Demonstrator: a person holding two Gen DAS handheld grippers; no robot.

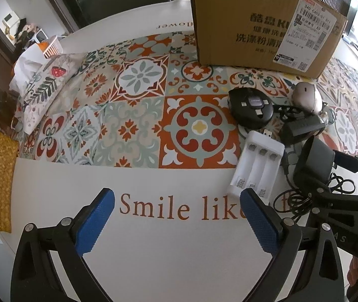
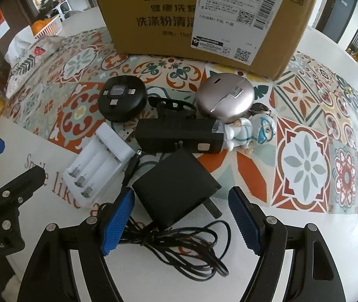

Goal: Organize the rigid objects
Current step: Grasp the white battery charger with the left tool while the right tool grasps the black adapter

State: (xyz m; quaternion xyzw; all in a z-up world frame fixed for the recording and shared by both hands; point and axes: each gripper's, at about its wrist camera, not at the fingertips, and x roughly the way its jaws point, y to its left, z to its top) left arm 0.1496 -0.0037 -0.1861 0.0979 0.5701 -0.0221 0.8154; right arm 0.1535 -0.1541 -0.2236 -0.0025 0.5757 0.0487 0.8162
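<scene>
Black power adapter [image 2: 176,191] lay between the spread, empty right gripper [image 2: 181,219]; its tangled cable [image 2: 179,241] beneath could snag and drag the adjacent white battery charger [image 2: 98,161].

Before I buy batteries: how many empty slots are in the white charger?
3, side by side in the white battery charger, left of the black power adapter; all are empty, with a spring at the near end of each.

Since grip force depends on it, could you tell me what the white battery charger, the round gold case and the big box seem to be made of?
White battery charger: apparently hard, glossy moulded plastic, with metal spring contacts in its slots.
Round gold case: smooth satin metallic sheen; plastic or metal, unclear.
Big box: brown matte corrugated cardboard with a pasted paper label.
</scene>
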